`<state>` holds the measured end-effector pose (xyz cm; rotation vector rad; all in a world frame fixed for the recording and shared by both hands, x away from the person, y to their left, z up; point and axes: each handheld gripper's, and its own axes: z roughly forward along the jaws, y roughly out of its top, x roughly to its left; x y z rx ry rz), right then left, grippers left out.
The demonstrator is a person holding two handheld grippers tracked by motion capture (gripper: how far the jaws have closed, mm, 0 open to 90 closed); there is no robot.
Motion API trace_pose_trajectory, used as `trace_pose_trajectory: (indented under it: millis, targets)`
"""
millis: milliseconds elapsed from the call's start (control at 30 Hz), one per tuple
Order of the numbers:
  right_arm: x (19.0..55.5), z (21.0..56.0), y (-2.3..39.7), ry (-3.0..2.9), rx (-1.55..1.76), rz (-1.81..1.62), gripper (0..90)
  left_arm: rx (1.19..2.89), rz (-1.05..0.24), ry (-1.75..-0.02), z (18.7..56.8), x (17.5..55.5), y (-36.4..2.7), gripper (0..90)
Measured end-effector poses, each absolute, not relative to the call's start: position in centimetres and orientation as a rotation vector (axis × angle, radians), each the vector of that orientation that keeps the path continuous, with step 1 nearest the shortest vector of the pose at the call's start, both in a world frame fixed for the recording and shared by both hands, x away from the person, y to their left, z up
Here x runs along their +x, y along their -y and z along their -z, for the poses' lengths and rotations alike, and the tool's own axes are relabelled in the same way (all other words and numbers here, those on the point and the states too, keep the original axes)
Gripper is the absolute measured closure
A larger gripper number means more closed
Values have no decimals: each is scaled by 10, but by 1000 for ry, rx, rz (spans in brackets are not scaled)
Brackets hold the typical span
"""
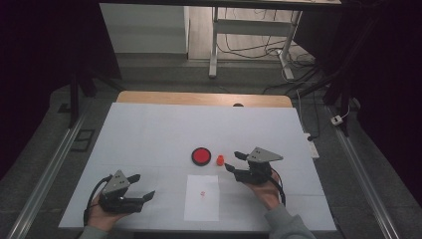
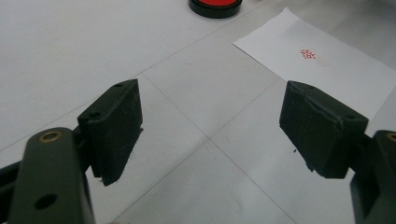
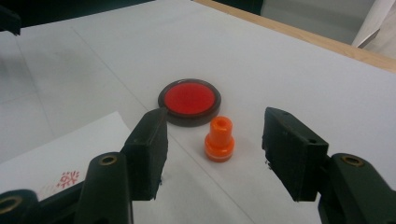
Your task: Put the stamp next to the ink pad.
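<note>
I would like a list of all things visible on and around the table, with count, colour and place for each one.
Round ink pad with black rim: one, red, table centre.
Small plastic stamp: one, orange, upright just right of the pad, apart from it.
Sheet of paper: one, white with a small red stamp mark, near edge, in front of the pad.
Table: one, white cover, wooden far edge.
Desk frame: one, light grey, behind the table.
Left tool: one, black, open, nothing between the pads.
Right tool: one, black, open, beside the stamp.
</note>
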<state>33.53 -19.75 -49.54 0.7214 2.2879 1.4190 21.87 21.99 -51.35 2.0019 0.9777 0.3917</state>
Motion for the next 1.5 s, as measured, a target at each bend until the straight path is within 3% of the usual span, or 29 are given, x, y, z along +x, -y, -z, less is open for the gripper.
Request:
trace_pose_trajectory:
  millis: [1000, 1500]
  targets:
    - [270, 495, 306, -2235, 744, -1316, 405, 2004, -386, -983, 514, 219, -222, 217]
    - [272, 501, 310, -2278, 744, -1274, 405, 2007, -387, -983, 514, 220, -222, 217]
